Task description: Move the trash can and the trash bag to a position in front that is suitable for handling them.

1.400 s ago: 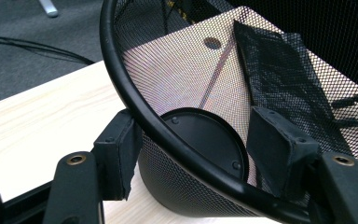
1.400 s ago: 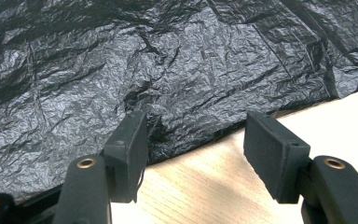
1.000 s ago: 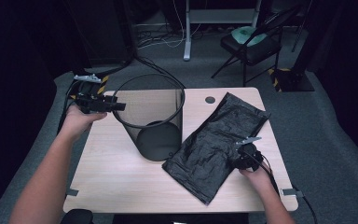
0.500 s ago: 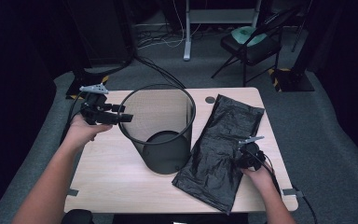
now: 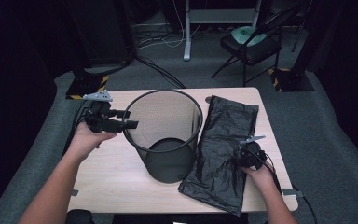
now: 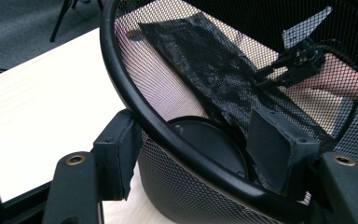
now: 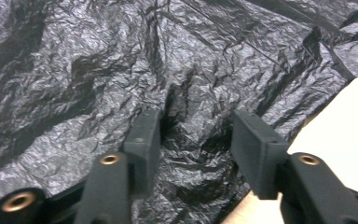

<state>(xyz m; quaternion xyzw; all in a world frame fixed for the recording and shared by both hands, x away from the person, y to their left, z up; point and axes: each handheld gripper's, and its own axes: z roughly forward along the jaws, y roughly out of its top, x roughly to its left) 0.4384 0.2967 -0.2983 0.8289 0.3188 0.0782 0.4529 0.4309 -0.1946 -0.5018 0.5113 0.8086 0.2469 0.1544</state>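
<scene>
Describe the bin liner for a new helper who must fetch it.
On the light wooden table, look to the right of the black mesh wastebasket. The black plastic bag lies flat and crinkled there, under the right gripper: the only soft, shiny thing.

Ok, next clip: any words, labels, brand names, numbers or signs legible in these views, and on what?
None can be read.
The mesh wastebasket, the black plastic bag and the table carry no visible print.
The yellow and black striped tape on the floor is a pattern, not text.
The grippers' jaws show bare surfaces in both gripper views.
</scene>
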